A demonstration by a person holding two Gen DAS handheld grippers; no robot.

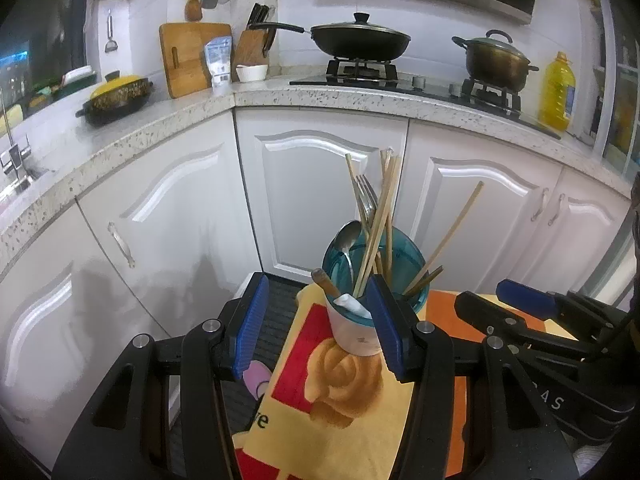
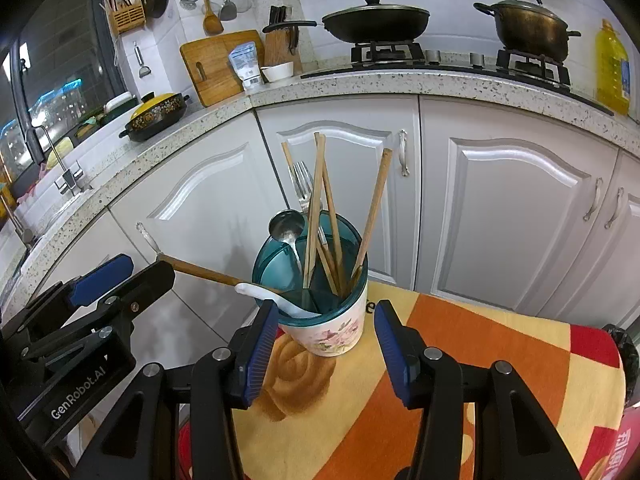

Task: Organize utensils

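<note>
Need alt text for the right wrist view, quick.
A utensil holder with chopsticks, fork and spoons stands on a patterned cloth between the open right gripper fingers; the left gripper waits alongside.

Just ahead of the right gripper (image 2: 324, 344) stands one utensil holder (image 2: 334, 330), and in it I count about five wooden chopsticks (image 2: 314, 216), one metal fork (image 2: 304, 184), one metal spoon (image 2: 286, 226), one white ceramic spoon (image 2: 280, 300) and one wooden-handled utensil (image 2: 200, 270) leaning out toward the left gripper (image 2: 116, 280). Farther beyond both grippers, the tabletop (image 2: 360, 84) carries one lidded wok (image 2: 376, 20), one brass-coloured pot (image 2: 528, 26), one yellow-lidded casserole (image 2: 158, 114), one cutting board (image 2: 218, 64), one knife block (image 2: 280, 40), one white bowl (image 2: 278, 72) and one yellow oil bottle (image 2: 612, 68).
</note>
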